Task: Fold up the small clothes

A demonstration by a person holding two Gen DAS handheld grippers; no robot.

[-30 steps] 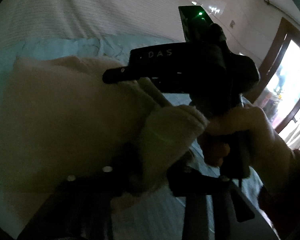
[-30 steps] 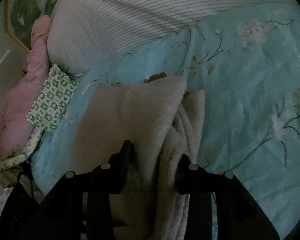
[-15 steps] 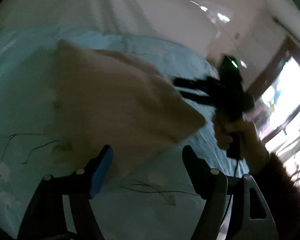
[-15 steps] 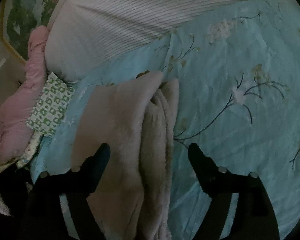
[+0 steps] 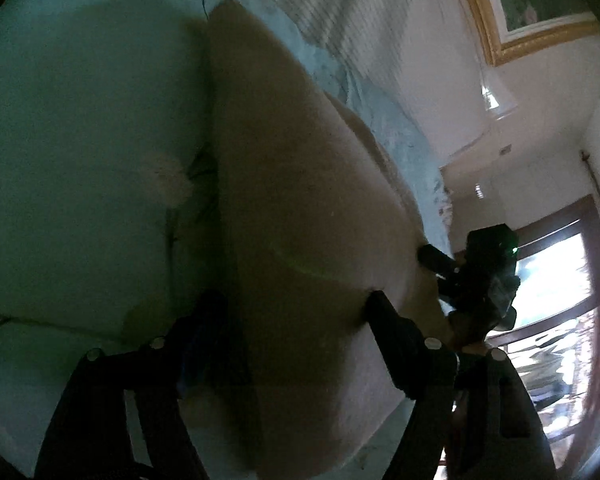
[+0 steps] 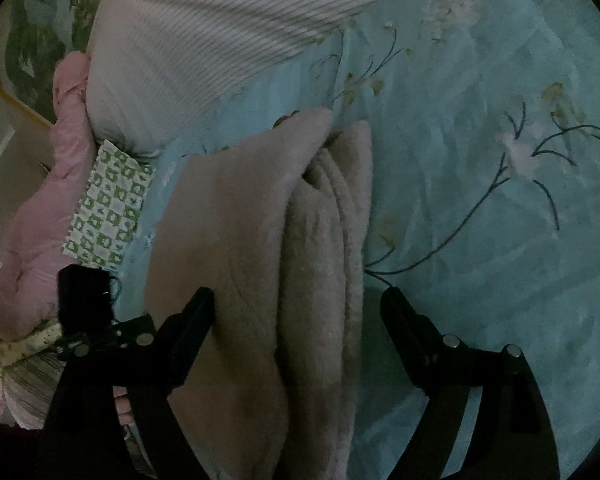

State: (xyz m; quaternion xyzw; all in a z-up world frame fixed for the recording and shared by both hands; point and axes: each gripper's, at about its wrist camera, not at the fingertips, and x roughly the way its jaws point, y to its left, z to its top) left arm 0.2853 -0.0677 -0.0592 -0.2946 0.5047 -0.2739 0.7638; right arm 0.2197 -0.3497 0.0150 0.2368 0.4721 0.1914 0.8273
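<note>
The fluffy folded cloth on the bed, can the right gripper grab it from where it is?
Probably yes. The right gripper is open, its jaws having just been opening, and the beige folded cloth lies between its fingers on the blue bedsheet. Nothing covers the cloth; the left gripper sits at its other side.

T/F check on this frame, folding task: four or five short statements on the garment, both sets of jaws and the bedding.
1. The beige fleece garment lies folded on a light blue floral sheet. True.
2. The right gripper is clamped shut on the garment. False: its jaws stand wide, having just opened, fabric loose between them.
3. The left gripper has open jaws. True; they have just opened too.
4. A green-and-white checked cloth lies beside the garment. True.
5. The striped pillow rests on the garment. False: it lies beyond it.
</note>
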